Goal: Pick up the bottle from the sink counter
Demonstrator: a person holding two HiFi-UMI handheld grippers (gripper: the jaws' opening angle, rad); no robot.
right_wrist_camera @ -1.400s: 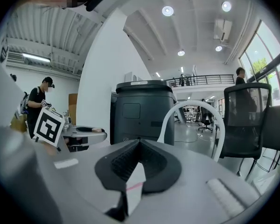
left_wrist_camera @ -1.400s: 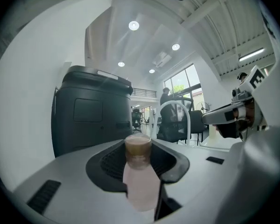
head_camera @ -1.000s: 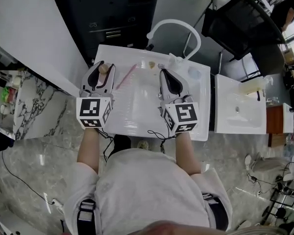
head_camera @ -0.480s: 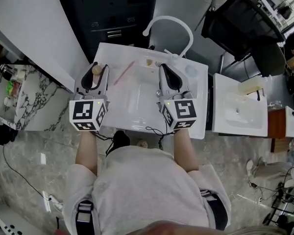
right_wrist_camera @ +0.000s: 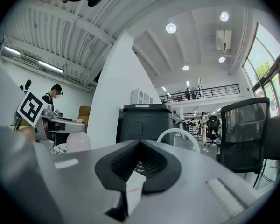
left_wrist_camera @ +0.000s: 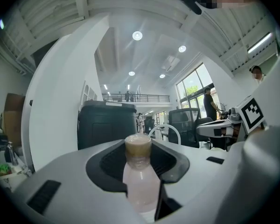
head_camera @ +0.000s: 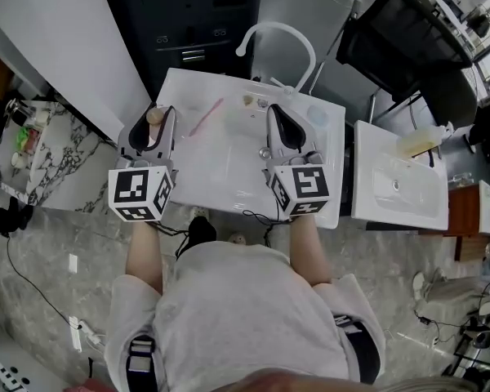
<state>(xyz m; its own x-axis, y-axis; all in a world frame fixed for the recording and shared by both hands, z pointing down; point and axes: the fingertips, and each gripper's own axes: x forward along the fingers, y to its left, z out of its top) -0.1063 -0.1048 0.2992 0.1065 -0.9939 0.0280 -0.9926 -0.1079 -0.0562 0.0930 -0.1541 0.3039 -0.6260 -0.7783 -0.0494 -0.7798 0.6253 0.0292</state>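
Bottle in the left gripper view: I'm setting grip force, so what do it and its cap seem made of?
The bottle looks like translucent pale-pink plastic, smooth and faintly glossy; light glows through it. Its cap looks tan under crinkled clear film, probably plastic too.

Head view: only the cap of the bottle (head_camera: pixel 154 116) shows, its body hidden within the left gripper (head_camera: pixel 156 112); left gripper view: its base is cut off at lower centre; small items (head_camera: pixel 250 101) near the tap (head_camera: pixel 279 26) are too small to identify.
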